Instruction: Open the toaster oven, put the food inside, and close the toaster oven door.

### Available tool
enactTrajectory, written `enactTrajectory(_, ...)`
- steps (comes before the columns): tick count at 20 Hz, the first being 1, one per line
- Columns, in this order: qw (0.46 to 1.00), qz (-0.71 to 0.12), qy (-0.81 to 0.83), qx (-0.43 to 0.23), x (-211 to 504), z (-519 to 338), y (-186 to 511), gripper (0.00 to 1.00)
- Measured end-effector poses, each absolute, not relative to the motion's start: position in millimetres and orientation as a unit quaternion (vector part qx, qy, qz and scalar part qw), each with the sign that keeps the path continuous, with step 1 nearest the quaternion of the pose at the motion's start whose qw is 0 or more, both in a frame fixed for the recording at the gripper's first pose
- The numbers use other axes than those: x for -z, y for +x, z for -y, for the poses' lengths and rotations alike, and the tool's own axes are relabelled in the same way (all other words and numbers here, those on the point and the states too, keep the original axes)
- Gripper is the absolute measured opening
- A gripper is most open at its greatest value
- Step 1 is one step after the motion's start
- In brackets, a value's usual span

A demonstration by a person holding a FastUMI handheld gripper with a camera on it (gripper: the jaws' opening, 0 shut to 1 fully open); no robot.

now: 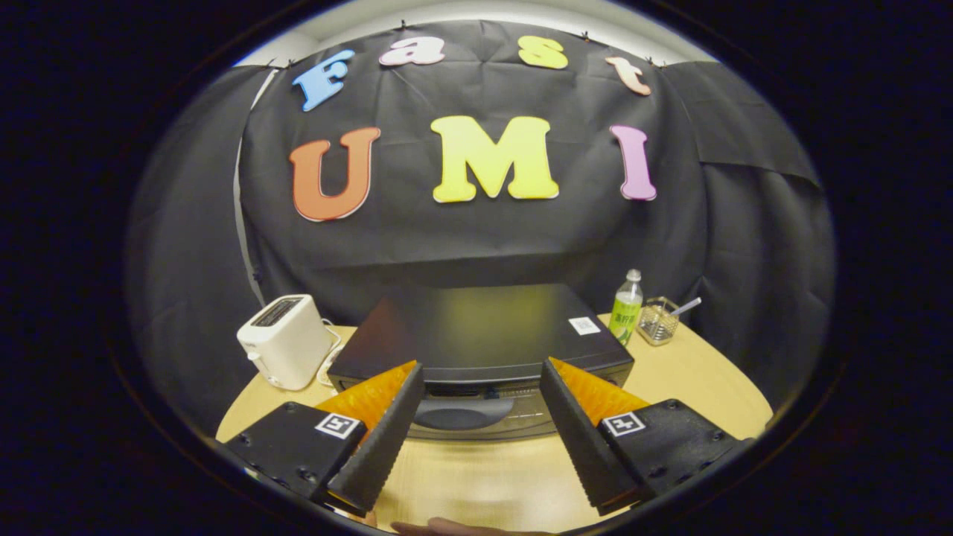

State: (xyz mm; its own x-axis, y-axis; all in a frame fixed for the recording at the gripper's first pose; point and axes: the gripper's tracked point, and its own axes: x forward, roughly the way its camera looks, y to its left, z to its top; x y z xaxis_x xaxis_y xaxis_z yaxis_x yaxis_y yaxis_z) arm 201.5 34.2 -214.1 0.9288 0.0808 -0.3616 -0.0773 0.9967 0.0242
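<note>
Gripper (482, 372) spread wide (holding nothing) before the toaster oven (476, 335).

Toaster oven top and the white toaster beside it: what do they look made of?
The black toaster oven top looks like painted sheet metal, semi-gloss with a soft reflected glow. The white pop-up toaster looks like smooth moulded plastic, probably. The hand-held gripper hangs open before the oven door.

Toaster (285, 341): white, upright on the counter's (692, 376) far left, cord (327, 365) trailing beside it.
Bottle (627, 310): clear, green label, upright at far right.
Wire basket (658, 321): just beside bottle, a utensil handle (686, 306) sticking out.
</note>
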Motion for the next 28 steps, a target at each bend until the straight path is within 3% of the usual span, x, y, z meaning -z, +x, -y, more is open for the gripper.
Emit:
enactTrajectory(12,0.963,-0.254,-0.064,-0.063,257.0,-53.7,224.2,1.0)
enactTrajectory(24,0.939,-0.338,-0.016,-0.067,299.1,-40.8,144.9,1.0)
enactTrajectory(28,0.94,-0.326,-0.07,-0.07,319.3,-37.4,127.2,1.0)
